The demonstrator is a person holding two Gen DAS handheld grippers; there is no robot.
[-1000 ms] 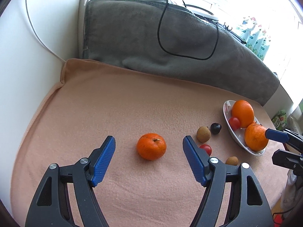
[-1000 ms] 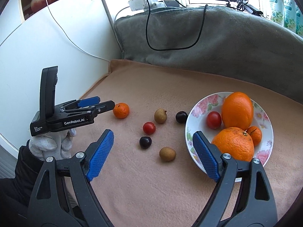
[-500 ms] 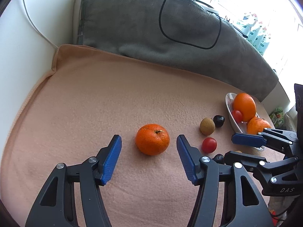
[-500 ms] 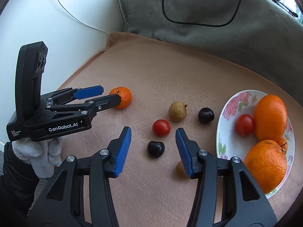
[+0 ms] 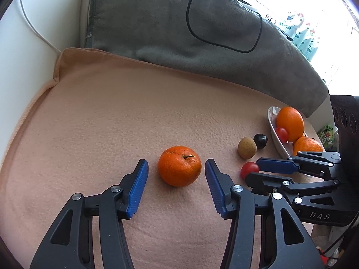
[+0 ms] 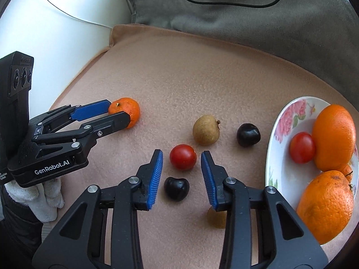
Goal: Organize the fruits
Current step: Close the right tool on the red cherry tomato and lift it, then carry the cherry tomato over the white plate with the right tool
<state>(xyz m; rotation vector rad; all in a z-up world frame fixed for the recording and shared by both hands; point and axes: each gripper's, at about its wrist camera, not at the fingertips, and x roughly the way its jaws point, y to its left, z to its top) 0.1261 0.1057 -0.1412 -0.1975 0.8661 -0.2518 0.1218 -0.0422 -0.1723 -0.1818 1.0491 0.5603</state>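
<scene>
**Orange mandarin and red tomato framed by closing claws**

Peach fleece cloth (image 5: 107, 121) spread over the desk, grey blanket (image 5: 170, 22) heaped along its far edge, black cable (image 5: 224, 44) looped on the blanket. Landmark for all places: flowered plate (image 6: 289, 121) at the right of the cloth.

On the plate: two big oranges (image 6: 334, 136), one small tomato (image 6: 301, 148) against the nearer rim, a small mandarin wedged between the oranges and mostly hidden.

Off the plate, on the cloth, going left from it: dark cherry (image 6: 248, 134) just beside the rim; brown kiwi-like fruit (image 6: 205, 130) next to that cherry; red tomato (image 6: 182, 157) a little farther left and nearer the camera; second dark cherry (image 6: 176, 188) nearer still; another brown fruit (image 6: 216, 218) half hidden under the right finger. Farthest from the plate, well apart at the left: mandarin (image 5: 179, 165), stem up.

Left claw (image 5: 177, 183): jaws closing, mandarin between the blue pads (image 5: 139, 188), a gap visible on both sides, nothing gripped. Seen from the right wrist view, the same claw (image 6: 114, 114) reaching the mandarin (image 6: 128, 112) from the left, held by a white-gloved hand (image 6: 42, 195).

Right claw (image 6: 181, 177): jaws closing, pointed steeply down, red tomato between the pad tips and the second cherry between the pads farther back; pads clear of both, nothing gripped. In the left wrist view, this claw (image 5: 253, 170) lying just beside the tomato (image 5: 249, 169), plate (image 5: 274, 125) beyond it.
</scene>
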